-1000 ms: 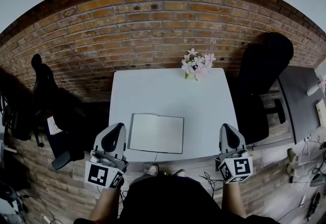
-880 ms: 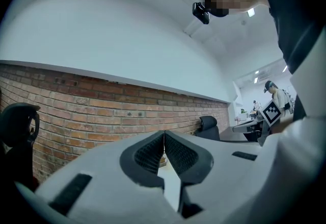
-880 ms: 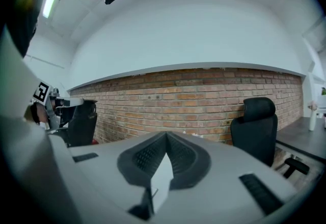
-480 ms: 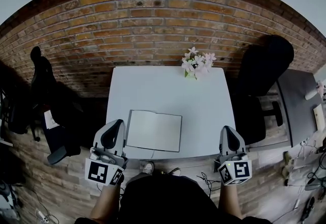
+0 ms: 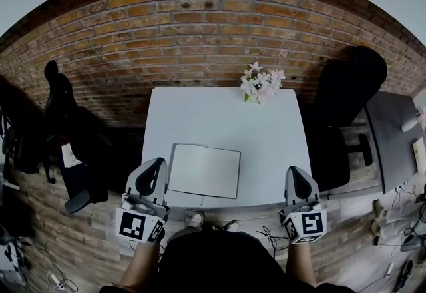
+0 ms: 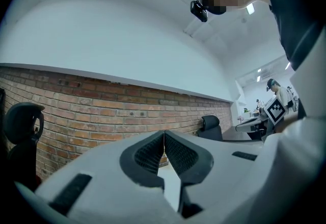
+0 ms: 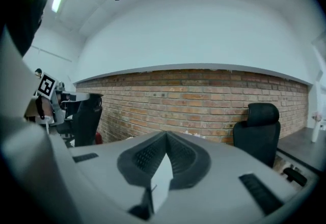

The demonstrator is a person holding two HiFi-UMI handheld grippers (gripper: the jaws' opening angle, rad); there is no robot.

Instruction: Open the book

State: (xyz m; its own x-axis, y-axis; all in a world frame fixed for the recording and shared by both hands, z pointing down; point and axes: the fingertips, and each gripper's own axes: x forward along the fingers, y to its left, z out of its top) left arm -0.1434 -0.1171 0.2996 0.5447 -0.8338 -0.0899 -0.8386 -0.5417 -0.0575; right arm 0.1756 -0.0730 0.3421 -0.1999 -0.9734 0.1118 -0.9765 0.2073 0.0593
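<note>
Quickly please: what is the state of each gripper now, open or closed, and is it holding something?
Left gripper: closed, jaws together, holding nothing.
Right gripper: closed, jaws together, holding nothing.

The book (image 5: 204, 170) is a flat, pale grey-white rectangle with a thin dark line along its left and near edges. It lies on the white table (image 5: 219, 118), with one plain face turned up, and it looks closed. It sits in the near part of the table, left of the middle, with its near edge close to the table's near edge. Its long sides run almost along that edge, only slightly turned.
</note>
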